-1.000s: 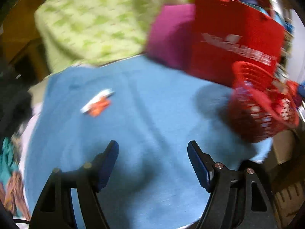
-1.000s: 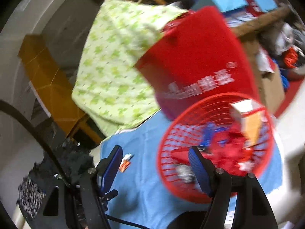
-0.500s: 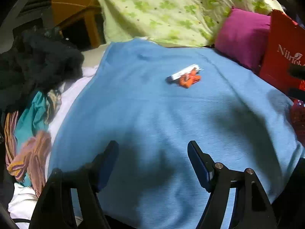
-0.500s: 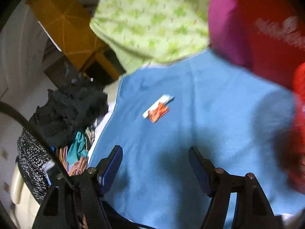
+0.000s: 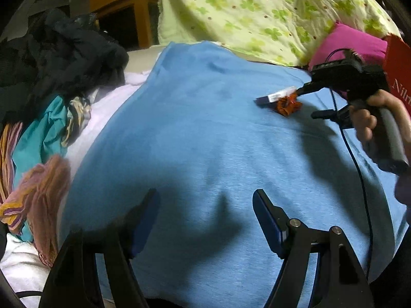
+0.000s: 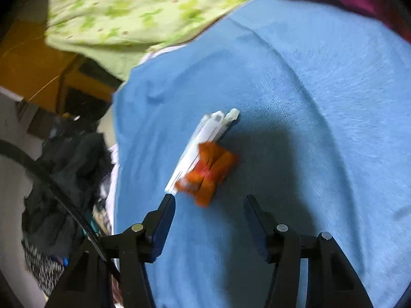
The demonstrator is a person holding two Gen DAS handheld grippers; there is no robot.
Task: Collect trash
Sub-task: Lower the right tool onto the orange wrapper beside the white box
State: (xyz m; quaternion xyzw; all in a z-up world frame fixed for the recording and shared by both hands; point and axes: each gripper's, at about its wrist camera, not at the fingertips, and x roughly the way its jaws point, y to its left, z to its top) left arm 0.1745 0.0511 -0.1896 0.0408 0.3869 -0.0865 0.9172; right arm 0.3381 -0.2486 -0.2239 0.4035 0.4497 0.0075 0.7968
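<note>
wide light-blue knit blanket (image 5: 195, 138) covers the bed; everything else is placed relative to it. pale green clover-print quilt (image 5: 257, 7) is heaped along the blanket's far edge. pile of black and dark clothes (image 5: 59, 59) sits off its left edge, with teal and striped multicolour fabric (image 5: 38, 138) bunched just below that pile. magenta cushion (image 5: 352, 41) is at the blanket's far right corner, and a red bag with white lettering (image 5: 399, 74) is right beside the cushion. orange-brown wooden furniture (image 5: 123, 2) is behind the blanket's far left corner.

right tool (image 6: 209, 202) is low over the blanket's far right part, held by a hand (image 5: 372, 123) on its grip. its jaws have just been closing but there is a clear gap between them and nothing pinched. the trash lies on the blanket just ahead of the tips: flat white plastic wrapper (image 6: 203, 143) touching a crumpled orange wrapper (image 6: 210, 172), near end of the white one just beside the left fingertip (image 6: 168, 202). contact there: cannot tell, frame is blurred.

left tool (image 5: 205, 200) is over the blanket's near edge, jaws spread, nothing between them, well apart from the trash.
</note>
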